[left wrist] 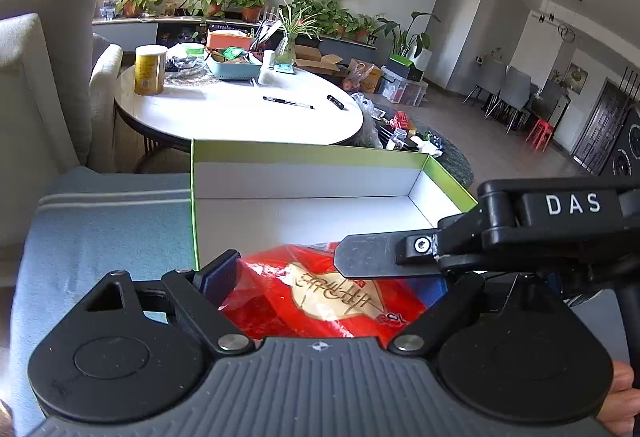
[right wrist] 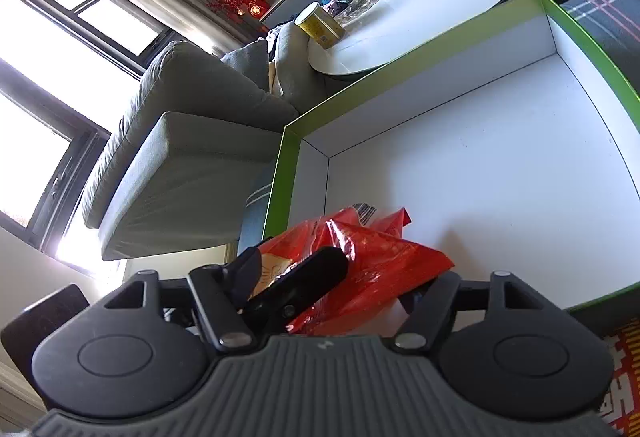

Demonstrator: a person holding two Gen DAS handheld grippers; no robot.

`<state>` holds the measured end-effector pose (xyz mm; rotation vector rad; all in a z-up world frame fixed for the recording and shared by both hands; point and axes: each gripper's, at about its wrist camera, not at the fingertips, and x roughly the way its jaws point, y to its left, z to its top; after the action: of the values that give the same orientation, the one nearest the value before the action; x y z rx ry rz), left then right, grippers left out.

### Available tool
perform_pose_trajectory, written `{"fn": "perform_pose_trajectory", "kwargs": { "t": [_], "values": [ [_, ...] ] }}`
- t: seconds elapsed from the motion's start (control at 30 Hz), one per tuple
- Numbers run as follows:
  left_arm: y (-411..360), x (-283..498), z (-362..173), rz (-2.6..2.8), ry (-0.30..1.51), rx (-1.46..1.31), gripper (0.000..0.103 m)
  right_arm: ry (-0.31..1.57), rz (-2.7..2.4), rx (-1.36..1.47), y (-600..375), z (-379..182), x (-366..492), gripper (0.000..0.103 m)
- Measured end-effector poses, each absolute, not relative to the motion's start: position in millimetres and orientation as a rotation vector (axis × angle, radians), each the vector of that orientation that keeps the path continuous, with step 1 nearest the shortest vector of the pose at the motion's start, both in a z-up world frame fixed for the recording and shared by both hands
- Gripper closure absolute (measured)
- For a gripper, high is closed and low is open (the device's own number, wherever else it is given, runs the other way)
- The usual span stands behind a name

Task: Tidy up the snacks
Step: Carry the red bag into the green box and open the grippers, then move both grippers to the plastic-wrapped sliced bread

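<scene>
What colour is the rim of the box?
Green on the box rim, white inside; the right wrist view shows it best.

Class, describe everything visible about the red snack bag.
The red snack bag is glossy, crinkled plastic with a cream label panel bearing printed characters. It sits at the near edge of the open green-rimmed white box. Both claws appear to pinch it: the left claw around its body, the right claw across its wrinkled top.
</scene>
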<state>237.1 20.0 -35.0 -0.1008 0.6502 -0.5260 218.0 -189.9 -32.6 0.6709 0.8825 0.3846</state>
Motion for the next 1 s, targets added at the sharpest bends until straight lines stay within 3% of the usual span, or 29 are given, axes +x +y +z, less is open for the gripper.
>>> {"fn": "perform_pose_trajectory", "kwargs": {
  "t": [0.2, 0.6, 1.0],
  "values": [
    [18.2, 219.8, -22.1, -0.456, 0.589, -0.012, 0.016, 0.857, 0.389, 0.643, -193.1, -21.8, 209.6, 0.000],
    [52.3, 155.1, -14.8, -0.357, 0.610, -0.158, 0.016, 0.805, 0.453, 0.554, -206.3, -0.2, 156.8, 0.000],
    [53.8, 73.3, -18.3, -0.252, 0.648, -0.167, 0.016, 0.827, 0.495, 0.387, -198.0, -14.5, 91.9, 0.000]
  ]
}}
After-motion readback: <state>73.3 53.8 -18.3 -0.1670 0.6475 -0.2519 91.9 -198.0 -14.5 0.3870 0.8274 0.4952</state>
